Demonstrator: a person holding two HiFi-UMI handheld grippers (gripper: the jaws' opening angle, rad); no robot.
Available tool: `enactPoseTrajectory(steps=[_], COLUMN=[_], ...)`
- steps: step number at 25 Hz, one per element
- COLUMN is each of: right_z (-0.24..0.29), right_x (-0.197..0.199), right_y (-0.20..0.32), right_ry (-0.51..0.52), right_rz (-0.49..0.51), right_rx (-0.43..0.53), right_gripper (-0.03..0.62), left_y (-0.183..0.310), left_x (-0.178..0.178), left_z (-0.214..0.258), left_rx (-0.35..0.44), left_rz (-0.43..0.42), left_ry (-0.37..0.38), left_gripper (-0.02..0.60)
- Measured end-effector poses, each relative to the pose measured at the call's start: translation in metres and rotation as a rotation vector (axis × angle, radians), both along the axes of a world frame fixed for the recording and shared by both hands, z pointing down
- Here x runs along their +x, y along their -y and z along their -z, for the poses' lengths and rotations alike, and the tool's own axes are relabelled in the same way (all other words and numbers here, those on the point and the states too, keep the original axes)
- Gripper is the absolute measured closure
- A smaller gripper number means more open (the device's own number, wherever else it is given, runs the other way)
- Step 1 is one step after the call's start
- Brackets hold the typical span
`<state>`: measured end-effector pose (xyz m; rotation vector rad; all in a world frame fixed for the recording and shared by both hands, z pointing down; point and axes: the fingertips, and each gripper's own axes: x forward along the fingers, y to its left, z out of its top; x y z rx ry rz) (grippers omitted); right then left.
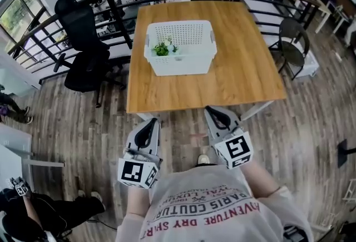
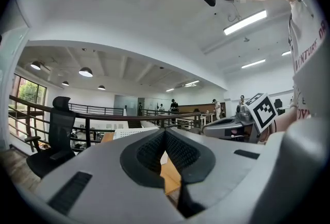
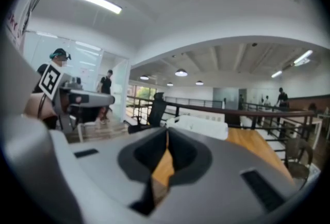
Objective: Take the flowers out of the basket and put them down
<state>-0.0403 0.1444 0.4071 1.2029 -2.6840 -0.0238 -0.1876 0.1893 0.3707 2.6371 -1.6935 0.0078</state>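
Item: flowers, a small green-and-white sprig, lying inside the white perforated basket toward its 9 o'clock wall in the head view. The basket stands mid-tabletop, at 12 o'clock from both claws. Left claw and right claw: jaws pressed together, nothing between them, held short of the tabletop's near edge at roughly 7 and 5 o'clock of the basket. Step judged: approach, no grasp yet; the next move calls for one claw to spread its jaws, reach over the rim and come down on the stems.
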Motion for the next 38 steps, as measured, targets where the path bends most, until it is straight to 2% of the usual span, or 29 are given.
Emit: enactPoseTrajectory(steps=[5,9,14,21,27,34,38], right_z=[0.0,-0.008,-0.011,0.003,0.009,-0.01,-0.029], right_x=[0.024,0.029,0.009,-0.045,-0.078,-0.095,-0.109], right_y=[0.061,0.1,0.162,0.251,0.306,0.346,0.359], right_ry=[-0.009,-0.001,-0.006,-0.009,-0.014,-0.059,-0.126], right_rz=[0.032,0.029,0.024,0.007,0.019,0.132,0.285], right_rx=[-0.014,-0.037,-0.062,-0.045,-0.07,-0.167,-0.231], right_gripper=[0.563,0.563,0.563,0.562,0.563,0.562,0.562], left_y=[0.057,0.091,0.154,0.25,0.305,0.334,0.344], left_x=[0.03,0.031,0.008,-0.047,-0.083,-0.099,-0.098], left_z=[-0.001,-0.01,-0.015,-0.004,0.002,-0.007,-0.012], left_rx=[-0.017,-0.041,-0.063,-0.03,-0.049,-0.084,-0.098], left_rz=[0.021,0.028,0.028,-0.013,-0.014,0.09,0.138], left_ry=[-0.013,0.002,-0.013,-0.013,-0.004,-0.051,-0.066], left_gripper=[0.566,0.566,0.566,0.566,0.566,0.566,0.566])
